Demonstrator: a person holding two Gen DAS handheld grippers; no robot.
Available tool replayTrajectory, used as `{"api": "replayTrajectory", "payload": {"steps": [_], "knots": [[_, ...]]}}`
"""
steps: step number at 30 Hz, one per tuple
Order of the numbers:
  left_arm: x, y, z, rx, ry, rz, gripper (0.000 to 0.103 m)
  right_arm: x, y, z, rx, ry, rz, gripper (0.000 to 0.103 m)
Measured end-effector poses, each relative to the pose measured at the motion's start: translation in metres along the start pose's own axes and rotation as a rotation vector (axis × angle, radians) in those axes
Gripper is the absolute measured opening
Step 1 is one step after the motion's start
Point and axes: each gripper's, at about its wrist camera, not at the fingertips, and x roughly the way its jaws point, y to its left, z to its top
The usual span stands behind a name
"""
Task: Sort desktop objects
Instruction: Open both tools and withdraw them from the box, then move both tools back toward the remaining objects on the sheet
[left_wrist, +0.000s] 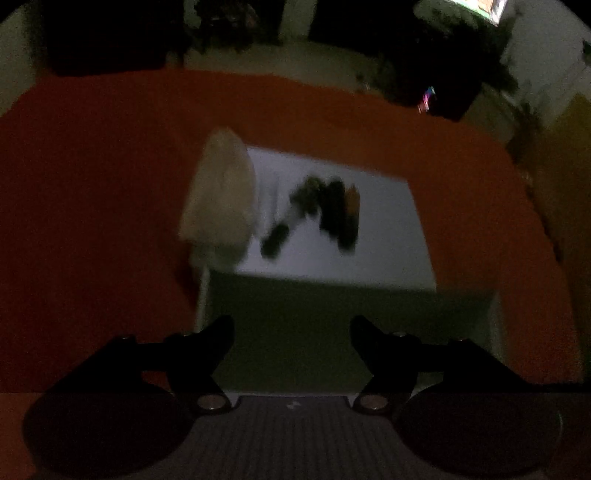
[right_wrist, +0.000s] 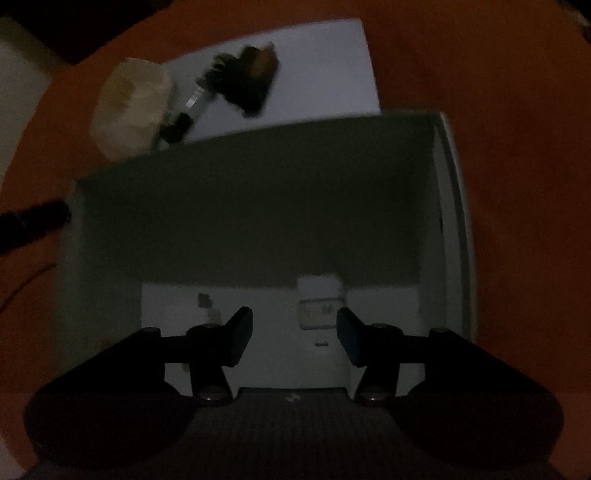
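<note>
Dimly, open box (right_wrist: 448, 206) on orange cloth (right_wrist: 498, 110), small items inside (blurred)

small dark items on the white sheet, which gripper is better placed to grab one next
Probably left. The open left gripper faces the blurred small dark items on the white paper sheet directly; the open right gripper hangs over the grey box.

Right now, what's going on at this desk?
A person holds two grippers above an orange table, both open with nothing between the fingers. The right gripper hangs over an open grey box. The left gripper looks past the box to a white sheet carrying a few small dark items, too blurred to identify, beside a pale crumpled lump.
</note>
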Motion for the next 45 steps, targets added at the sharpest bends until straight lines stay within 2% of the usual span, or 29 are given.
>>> {"api": "replayTrajectory", "payload": {"steps": [3,4,6,9,11,14,16,18,21,26,29,33,37,41,45], "knots": [[-0.022,-0.001,0.017,0.002,-0.006,0.004,0.068,-0.005,0.004,0.001,-0.032,-0.006,0.015,0.054],[-0.017,-0.006,0.022,0.011,-0.006,0.010,0.068,-0.008,0.006,-0.001,-0.047,-0.006,0.017,0.054],[-0.021,-0.009,0.023,0.012,-0.002,0.033,0.087,-0.014,0.008,-0.002,-0.074,-0.004,0.016,0.054],[-0.043,-0.008,0.017,-0.029,-0.028,0.078,0.090,-0.020,0.009,-0.006,-0.120,-0.016,-0.007,0.054],[-0.057,-0.015,0.019,-0.003,-0.073,0.123,0.090,-0.019,0.010,-0.004,-0.140,-0.031,-0.027,0.054],[-0.074,-0.036,0.024,0.056,-0.193,0.188,0.103,-0.025,0.008,-0.003,-0.137,-0.042,-0.030,0.054],[-0.081,-0.051,0.028,0.091,-0.271,0.216,0.103,-0.034,0.006,-0.001,-0.129,-0.045,-0.028,0.054],[-0.081,-0.064,0.030,0.130,-0.311,0.231,0.103,-0.044,0.005,0.003,-0.130,-0.062,-0.041,0.056],[-0.063,-0.074,0.032,0.176,-0.289,0.292,0.103,-0.056,0.005,0.014,-0.123,-0.092,-0.062,0.057],[-0.032,-0.061,0.040,0.115,-0.169,0.256,0.103,-0.063,0.019,0.044,-0.129,-0.132,-0.039,0.057],[-0.013,-0.054,0.044,0.120,-0.140,0.242,0.103,-0.066,0.028,0.061,-0.133,-0.157,-0.029,0.058],[0.011,-0.047,0.055,0.129,-0.110,0.264,0.103,-0.065,0.030,0.080,-0.131,-0.165,-0.056,0.058],[0.026,-0.039,0.067,0.081,-0.101,0.226,0.103,-0.057,0.031,0.098,-0.116,-0.171,-0.089,0.058],[0.047,-0.042,0.077,0.107,-0.087,0.217,0.103,-0.050,0.033,0.114,-0.070,-0.182,-0.088,0.058],[0.070,-0.047,0.081,0.134,-0.038,0.157,0.103,-0.052,0.037,0.127,-0.051,-0.210,-0.097,0.058]]}}
